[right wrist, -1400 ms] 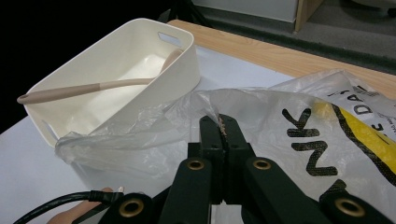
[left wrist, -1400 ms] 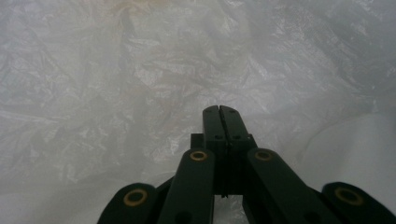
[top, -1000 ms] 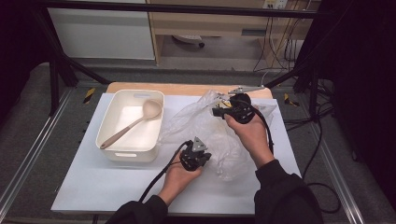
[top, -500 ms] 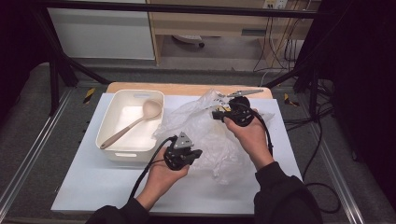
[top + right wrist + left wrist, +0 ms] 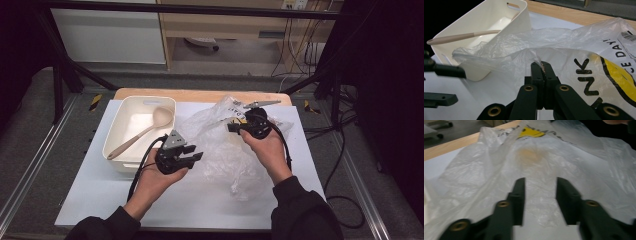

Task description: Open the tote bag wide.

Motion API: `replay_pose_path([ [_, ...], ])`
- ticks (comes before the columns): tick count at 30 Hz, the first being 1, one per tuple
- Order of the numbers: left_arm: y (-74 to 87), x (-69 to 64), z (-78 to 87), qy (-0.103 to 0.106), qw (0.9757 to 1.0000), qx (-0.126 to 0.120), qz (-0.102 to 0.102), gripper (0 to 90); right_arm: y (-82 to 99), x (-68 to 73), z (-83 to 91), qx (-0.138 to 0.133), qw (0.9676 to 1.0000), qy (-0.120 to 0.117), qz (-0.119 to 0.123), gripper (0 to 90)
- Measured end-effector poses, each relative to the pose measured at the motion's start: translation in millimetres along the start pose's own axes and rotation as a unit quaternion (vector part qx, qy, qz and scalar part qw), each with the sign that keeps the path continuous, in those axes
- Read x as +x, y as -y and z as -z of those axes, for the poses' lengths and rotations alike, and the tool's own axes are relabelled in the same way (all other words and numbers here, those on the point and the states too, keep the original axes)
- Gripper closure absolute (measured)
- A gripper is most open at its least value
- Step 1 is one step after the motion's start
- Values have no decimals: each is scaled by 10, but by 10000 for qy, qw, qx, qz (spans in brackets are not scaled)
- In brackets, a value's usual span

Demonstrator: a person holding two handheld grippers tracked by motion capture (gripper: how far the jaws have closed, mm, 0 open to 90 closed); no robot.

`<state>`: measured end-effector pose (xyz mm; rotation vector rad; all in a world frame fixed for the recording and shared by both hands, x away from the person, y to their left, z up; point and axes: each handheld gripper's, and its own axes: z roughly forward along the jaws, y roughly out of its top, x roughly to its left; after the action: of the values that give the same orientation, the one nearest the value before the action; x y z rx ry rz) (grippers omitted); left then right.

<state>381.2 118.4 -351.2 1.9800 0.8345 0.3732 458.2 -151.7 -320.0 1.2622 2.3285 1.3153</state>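
Observation:
A crumpled clear plastic bag (image 5: 220, 150) with black and yellow print lies on the white table top. My right gripper (image 5: 231, 127) is shut on a fold of the bag's edge (image 5: 541, 65) and holds it up a little. My left gripper (image 5: 192, 157) hovers at the bag's left side, beside the white tub (image 5: 114, 130). Its jaws (image 5: 540, 181) have just been opening and stand apart with nothing between them, pointing across the bag (image 5: 536, 157). A blurred tan patch (image 5: 527, 156) shows through the plastic.
A wooden spoon (image 5: 145, 130) lies slantwise in the white tub, its handle over the front left rim. A wooden board (image 5: 200, 95) runs along the table's far edge. Metal frame rails flank the table on both sides.
My left hand has moved left and up, off the bag toward the tub, and its jaws have come apart. The right hand has kept still with the bag's edge.

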Motion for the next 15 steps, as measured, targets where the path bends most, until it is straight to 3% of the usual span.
replay_pose_path([
  [9, -8, 279, 207, -24, 9993, -184, 333, 166, 20, -22, 35, -3, 10000, 21, 23, 900],
  [15, -47, 461, 379, -58, 9983, -376, 441, 102, 24, -24, 7, 37, 10000, 20, 51, 900],
])
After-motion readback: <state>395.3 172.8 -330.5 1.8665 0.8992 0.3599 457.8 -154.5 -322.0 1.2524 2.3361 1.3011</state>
